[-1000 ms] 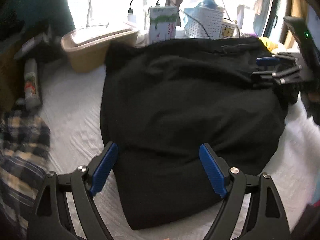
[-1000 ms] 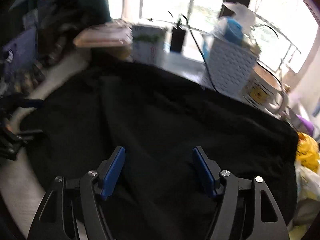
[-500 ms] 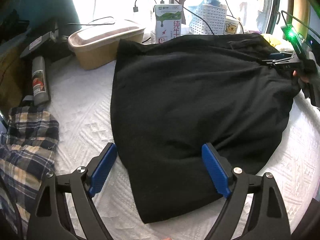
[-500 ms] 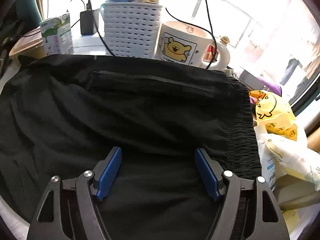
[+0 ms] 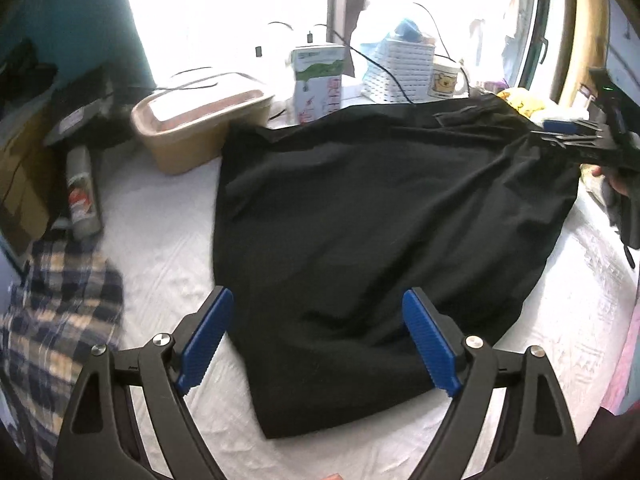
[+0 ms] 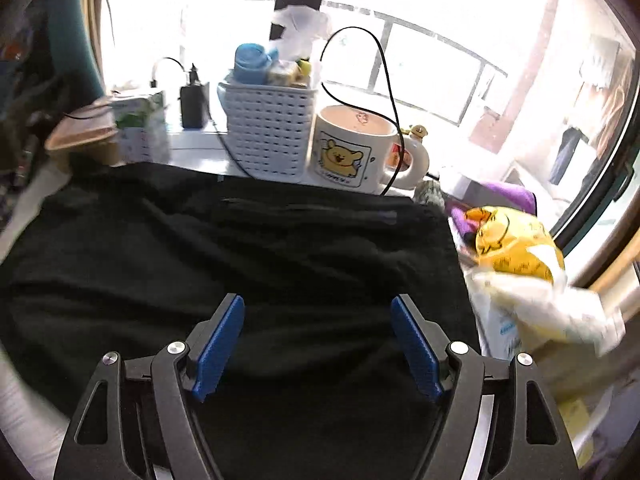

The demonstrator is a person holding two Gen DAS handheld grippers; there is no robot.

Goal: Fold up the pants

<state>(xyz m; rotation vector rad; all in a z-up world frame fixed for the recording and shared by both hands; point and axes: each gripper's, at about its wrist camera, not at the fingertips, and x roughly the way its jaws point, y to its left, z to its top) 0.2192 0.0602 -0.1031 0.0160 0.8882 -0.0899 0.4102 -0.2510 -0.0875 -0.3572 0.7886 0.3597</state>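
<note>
Scanning left to right: plaid cloth (image 5: 60, 312) at the far left, then left gripper (image 5: 316, 340) spread wide, holding nothing, over the near hem end of the black pants (image 5: 380, 220). Pants lie folded on the white bedspread (image 5: 160, 240), long axis running away toward the windowsill. Right gripper (image 6: 318, 340) also spread and empty, above the waistband end near the bear mug (image 6: 348, 152). Likely next: each gripper takes its own end.
</note>
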